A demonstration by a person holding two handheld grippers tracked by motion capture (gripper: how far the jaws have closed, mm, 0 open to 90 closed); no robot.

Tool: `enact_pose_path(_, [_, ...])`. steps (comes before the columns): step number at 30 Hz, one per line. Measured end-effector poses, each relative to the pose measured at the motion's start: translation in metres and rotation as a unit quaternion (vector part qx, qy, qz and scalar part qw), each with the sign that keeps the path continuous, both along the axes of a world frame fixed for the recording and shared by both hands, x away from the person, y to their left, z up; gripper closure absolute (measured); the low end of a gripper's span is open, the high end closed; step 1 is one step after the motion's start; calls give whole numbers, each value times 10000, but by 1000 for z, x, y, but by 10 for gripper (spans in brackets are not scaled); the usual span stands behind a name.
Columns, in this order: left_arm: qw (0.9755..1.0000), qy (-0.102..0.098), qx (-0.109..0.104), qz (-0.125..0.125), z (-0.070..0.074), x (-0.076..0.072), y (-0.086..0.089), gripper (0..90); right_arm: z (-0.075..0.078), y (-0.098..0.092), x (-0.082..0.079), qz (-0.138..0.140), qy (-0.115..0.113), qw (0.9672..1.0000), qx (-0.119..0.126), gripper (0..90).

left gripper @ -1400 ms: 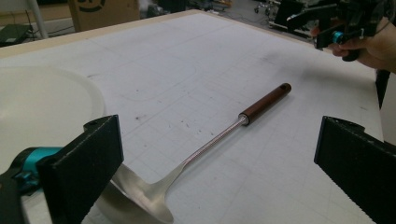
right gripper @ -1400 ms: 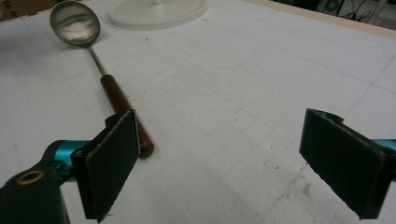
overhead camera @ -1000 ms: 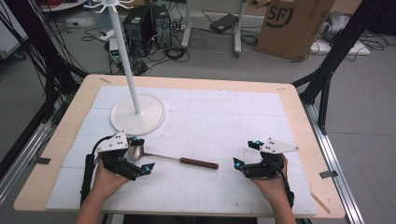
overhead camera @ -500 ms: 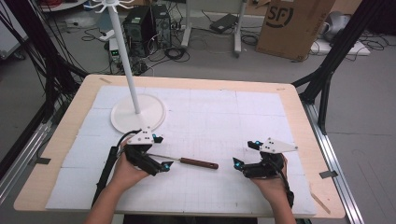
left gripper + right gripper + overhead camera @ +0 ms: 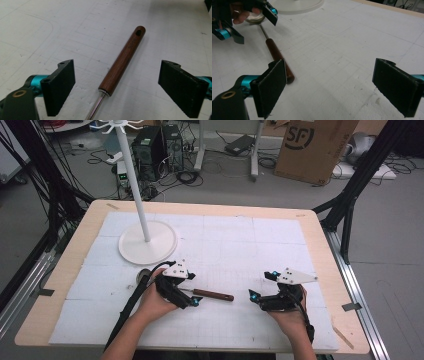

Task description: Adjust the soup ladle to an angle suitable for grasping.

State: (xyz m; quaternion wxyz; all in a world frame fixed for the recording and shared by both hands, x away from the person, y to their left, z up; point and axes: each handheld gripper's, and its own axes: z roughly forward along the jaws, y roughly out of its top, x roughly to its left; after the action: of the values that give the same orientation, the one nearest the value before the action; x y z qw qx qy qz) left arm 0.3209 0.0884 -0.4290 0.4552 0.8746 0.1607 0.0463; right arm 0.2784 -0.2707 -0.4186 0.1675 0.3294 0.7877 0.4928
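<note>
Centrally, ladle [image 5: 212, 295] flat on mat; left gripper [image 5: 192, 301] jaws wide astride handle; right gripper [image 5: 256, 296] jaws wide, beside.

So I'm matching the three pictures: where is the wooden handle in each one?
High view: handle at low centre, just right of the left claw.
Left gripper view: handle at centre, between the open jaws.
Right gripper view: handle at left.
Shared landmark: its steel shaft.

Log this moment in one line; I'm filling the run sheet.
left gripper: open, jaws astride wooden handle | right gripper: open, idle | ladle: flat on mat
</note>
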Motion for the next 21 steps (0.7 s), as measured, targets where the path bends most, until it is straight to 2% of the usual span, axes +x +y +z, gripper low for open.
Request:
enact_pose_path(1, [10000,7,49,4,-1,0,-1,166,0,0,0,0,0,10000,0,109])
enact_pose_path(4, [9998,41,190,-9,-3,3,-3,261,0,0,0,-6,4,10000,5,109])
enact_pose_path(8, [9993,95,359,-18,-6,5,-4,322,0,0,0,-3,16,10000,-13,109])
enact_pose_path(12, [9980,169,607,33,-10,7,-5,416,0,1,0,7,13,10000,-19,109])
enact_pose_path(13, [9974,178,690,34,-11,7,-6,416,0,1,0,7,13,10000,-19,109])
enact_pose_path(15, [9966,146,810,25,-13,8,-6,455,-1,1,0,7,10,10000,-22,109])
enact_pose_path(19, [9962,98,860,99,-12,7,-6,524,-1,1,0,-2,-8,10000,-26,109])
enact_pose_path(21, [9959,93,897,87,-11,6,-6,594,-1,1,0,2,-9,10000,-30,109])
